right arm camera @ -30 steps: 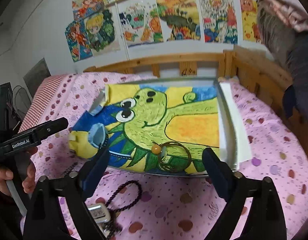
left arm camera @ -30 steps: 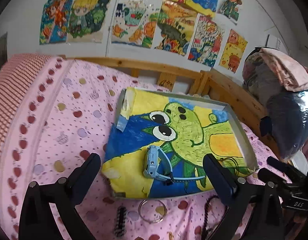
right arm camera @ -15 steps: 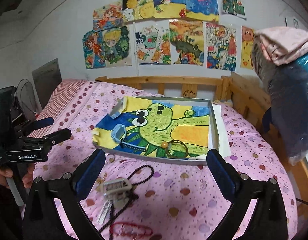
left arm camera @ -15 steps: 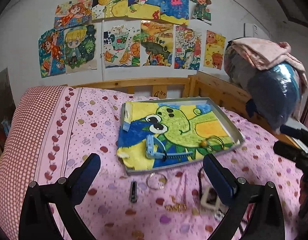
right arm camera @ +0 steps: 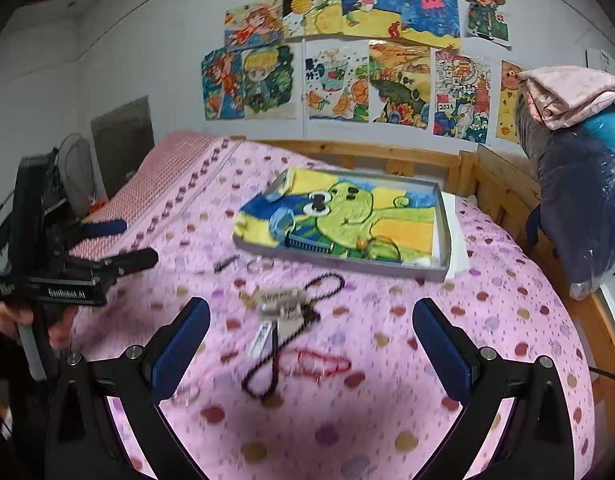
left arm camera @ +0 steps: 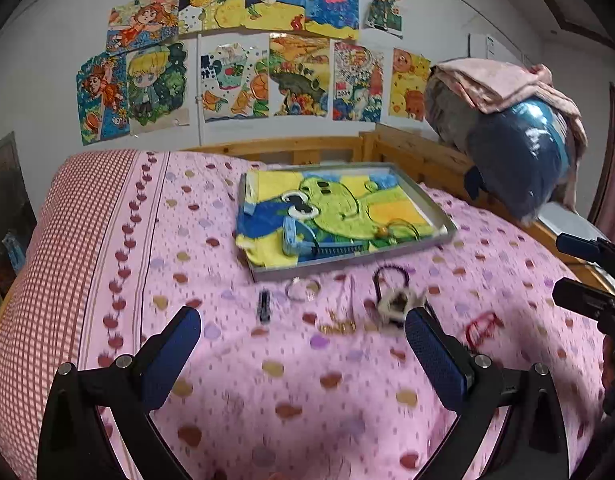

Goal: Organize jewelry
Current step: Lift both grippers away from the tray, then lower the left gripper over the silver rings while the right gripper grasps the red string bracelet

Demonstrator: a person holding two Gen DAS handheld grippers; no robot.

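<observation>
One grey tray (left arm camera: 355, 261) sat on the bed (left arm camera: 107, 248), holding three pieces — a blue watch (left arm camera: 291, 236) at its 7 o'clock, a dark comb-like clip (left arm camera: 335, 251) beside it, and a thin bangle with an orange bead (left arm camera: 399, 229) at 5 o'clock. On the cover lay six more: one black clip (left arm camera: 263, 306), one clear ring (left arm camera: 301, 289), one gold chain (left arm camera: 339, 326), one black bead string (left arm camera: 391, 274), one pale watch (left arm camera: 395, 305), one red bracelet (left arm camera: 481, 330). Twelve drawings (left arm camera: 243, 56) hung at 12 o'clock — roughly counted.

Both the left gripper (left arm camera: 301, 354) and right gripper (right arm camera: 311, 342) are drawn back from the tray (left arm camera: 349, 261), so more bedspread (left arm camera: 291, 392) is seen.
</observation>
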